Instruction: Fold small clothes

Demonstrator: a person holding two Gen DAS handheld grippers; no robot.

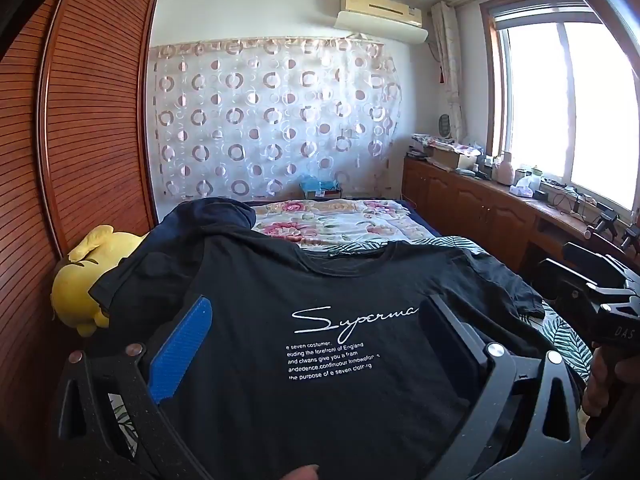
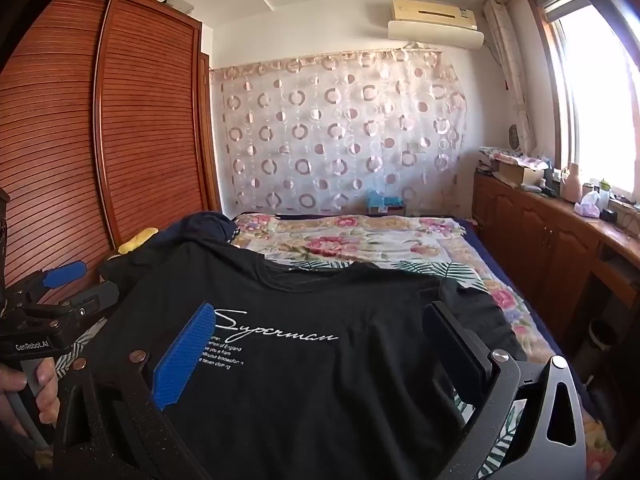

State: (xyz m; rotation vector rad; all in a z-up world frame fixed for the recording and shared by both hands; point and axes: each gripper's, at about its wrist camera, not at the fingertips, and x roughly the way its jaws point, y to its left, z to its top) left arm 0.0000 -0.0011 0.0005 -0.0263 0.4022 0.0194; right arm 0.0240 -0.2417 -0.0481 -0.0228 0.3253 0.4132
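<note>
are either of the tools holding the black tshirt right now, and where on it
Neither. The left tool and the right tool are both open over the black T-shirt, which lies spread flat on the bed; their fingers straddle its printed chest without pinching fabric.

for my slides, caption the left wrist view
Open left claw poised over a black printed t-shirt spread on the bed, yellow plush toy alongside.

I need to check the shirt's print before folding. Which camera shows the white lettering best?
The left wrist view: the lettering lies nearly whole between the open tongs, only the last letter hidden. In the right wrist view, the blue finger covers the start of the lettering.
</note>
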